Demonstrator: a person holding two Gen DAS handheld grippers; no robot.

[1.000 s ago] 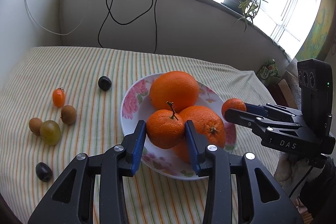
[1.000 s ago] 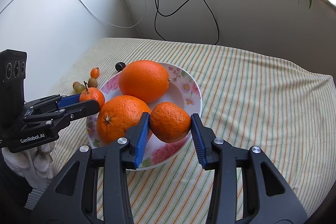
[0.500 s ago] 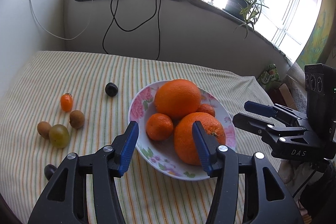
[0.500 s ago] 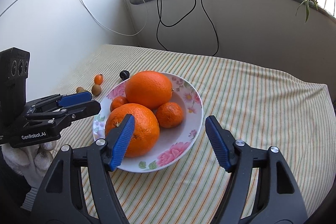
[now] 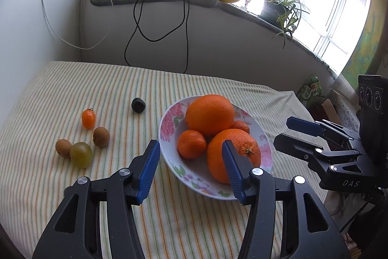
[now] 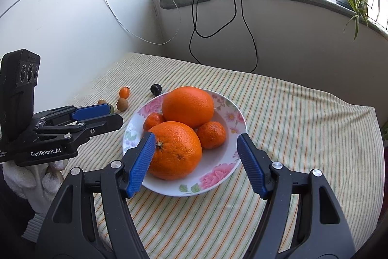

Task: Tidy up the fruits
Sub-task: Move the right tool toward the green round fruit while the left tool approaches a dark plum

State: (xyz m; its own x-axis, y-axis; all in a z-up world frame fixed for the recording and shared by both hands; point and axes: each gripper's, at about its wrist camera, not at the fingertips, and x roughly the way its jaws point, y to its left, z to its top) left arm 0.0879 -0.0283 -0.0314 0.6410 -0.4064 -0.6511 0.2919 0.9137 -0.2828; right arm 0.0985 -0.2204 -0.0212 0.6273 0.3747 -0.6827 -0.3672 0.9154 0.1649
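So the floral plate (image 5: 167, 123) sits on the striped tablecloth (image 5: 72, 89) with four citrus fruits piled in it: a big orange (image 5: 209, 114) at the back, another big orange (image 5: 240, 149) at the front, and two small mandarins. One mandarin (image 5: 191, 144) is easy to see from the left wrist, but the other mandarin (image 5: 241, 126) is mostly tucked behind the two oranges there; only a sliver shows. The right wrist view gives it up properly.

Out on the cloth, away from the plate, there's a small orange tomato-looking thing (image 5: 88, 118), two brown kiwi-ish fruits (image 5: 101, 136) (image 5: 63, 147), a green grape or plum (image 5: 81, 154) touching the nearer brown one, and a dark round fruit (image 5: 138, 104) by itself nearer the plate. Something dark pokes out behind the left gripper's arm at the bottom left, too hidden to call.

The left gripper (image 5: 191, 164) has its fingers apart with nothing pinched, hovering over the plate's near rim. The right gripper (image 6: 196, 162) is spread wider, also empty, with the front orange showing between the pads but not touched. A gloved hand (image 6: 36, 176) holds the left one, partly cut off.
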